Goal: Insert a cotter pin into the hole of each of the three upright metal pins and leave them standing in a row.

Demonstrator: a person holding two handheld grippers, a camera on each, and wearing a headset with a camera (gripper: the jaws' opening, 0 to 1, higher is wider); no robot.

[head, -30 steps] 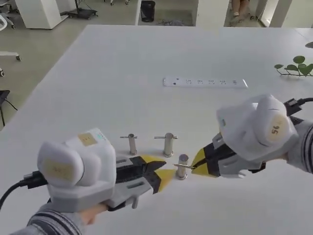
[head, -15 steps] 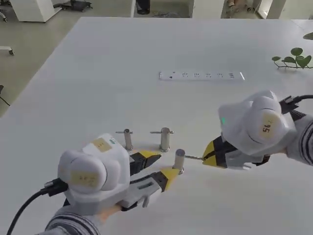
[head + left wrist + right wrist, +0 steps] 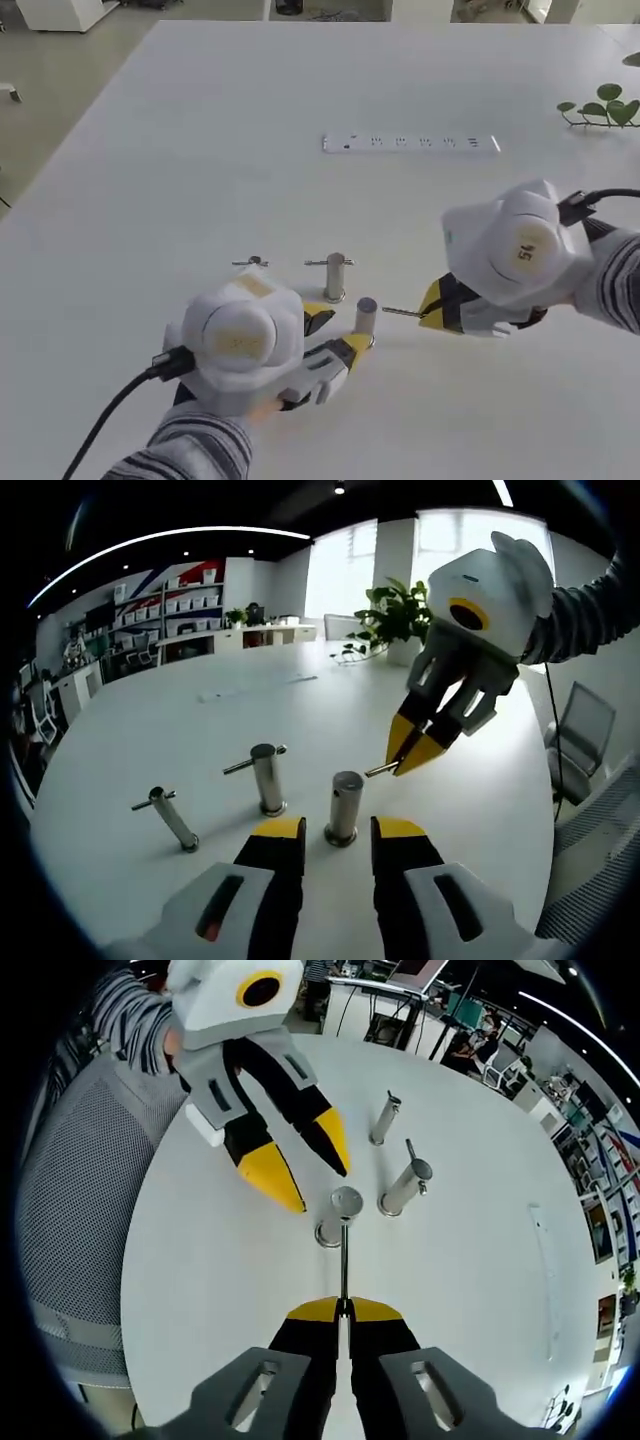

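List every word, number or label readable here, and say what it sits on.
"15" (tilted, not certain): round yellow sticker on the right gripper.
Pale label on the left gripper: too blurred to read.
Power strip: markings too small to read.

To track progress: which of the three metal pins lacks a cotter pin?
The bare pin at the left gripper; the other two pins carry crosswise cotter pins.
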